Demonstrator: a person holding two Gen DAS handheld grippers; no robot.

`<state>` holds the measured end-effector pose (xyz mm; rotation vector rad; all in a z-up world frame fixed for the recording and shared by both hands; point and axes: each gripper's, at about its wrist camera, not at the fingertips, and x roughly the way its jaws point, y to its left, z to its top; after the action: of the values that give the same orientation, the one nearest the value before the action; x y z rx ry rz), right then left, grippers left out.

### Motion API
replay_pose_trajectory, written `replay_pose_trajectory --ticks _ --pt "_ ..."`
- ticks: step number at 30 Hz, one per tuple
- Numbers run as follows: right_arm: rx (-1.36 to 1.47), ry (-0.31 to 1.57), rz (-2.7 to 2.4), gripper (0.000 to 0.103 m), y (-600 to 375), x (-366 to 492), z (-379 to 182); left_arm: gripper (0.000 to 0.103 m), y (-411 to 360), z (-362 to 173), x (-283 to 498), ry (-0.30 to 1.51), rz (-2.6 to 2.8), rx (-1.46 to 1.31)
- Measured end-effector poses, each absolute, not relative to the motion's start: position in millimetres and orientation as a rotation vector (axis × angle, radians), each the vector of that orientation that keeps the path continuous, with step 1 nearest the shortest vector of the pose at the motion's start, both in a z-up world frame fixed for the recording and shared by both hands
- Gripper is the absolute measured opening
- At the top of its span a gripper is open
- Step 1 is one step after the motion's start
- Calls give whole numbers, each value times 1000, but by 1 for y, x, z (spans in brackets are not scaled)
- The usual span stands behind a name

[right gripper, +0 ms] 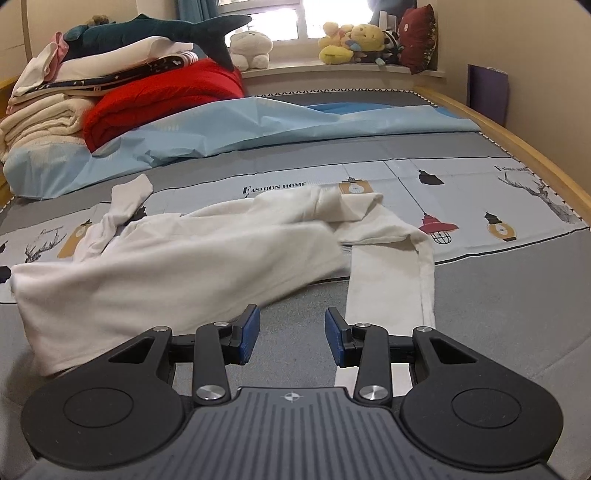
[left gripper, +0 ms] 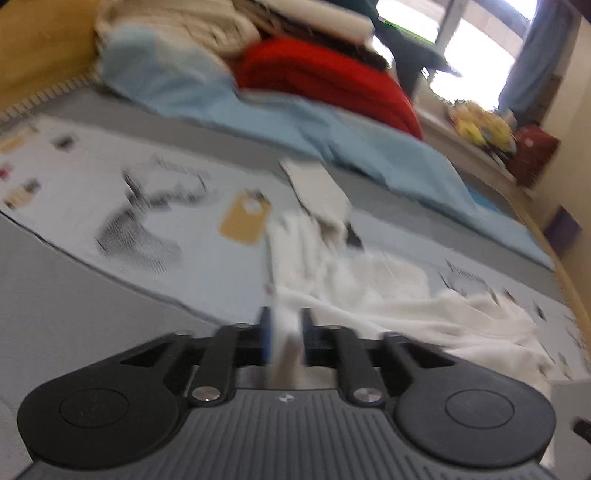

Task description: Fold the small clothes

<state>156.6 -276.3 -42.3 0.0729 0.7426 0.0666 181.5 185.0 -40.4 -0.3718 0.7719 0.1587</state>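
Red blanket (right gripper: 162, 96) behind white garment (right gripper: 177, 254), blue sheet (right gripper: 258, 125) between

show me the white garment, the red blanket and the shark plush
white garment (right gripper: 177, 258): right wrist view, on its broad folded body
red blanket (right gripper: 162, 99): right wrist view, on its front bulge
shark plush (right gripper: 155, 31): right wrist view, on its dark back

The left tool (left gripper: 284, 336) stood clamped on white cloth (left gripper: 369, 291); the right tool (right gripper: 292, 334) hung with jaws apart, gripping nothing.
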Motion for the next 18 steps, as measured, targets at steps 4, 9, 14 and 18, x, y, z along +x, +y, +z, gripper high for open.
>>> replay_pose_trajectory --ticks 4,9,14,18 --pt "82 753 50 41 -280 161 -44 45 184 -44 174 834 129 -364" --pt "90 738 15 41 -293 178 -48 50 181 -89 185 1128 73 -431" --pt "120 710 12 20 -310 212 -64 50 182 -99 191 1141 101 -475" --pt "187 741 25 23 -320 245 -83 50 186 -105 196 1206 142 -456"
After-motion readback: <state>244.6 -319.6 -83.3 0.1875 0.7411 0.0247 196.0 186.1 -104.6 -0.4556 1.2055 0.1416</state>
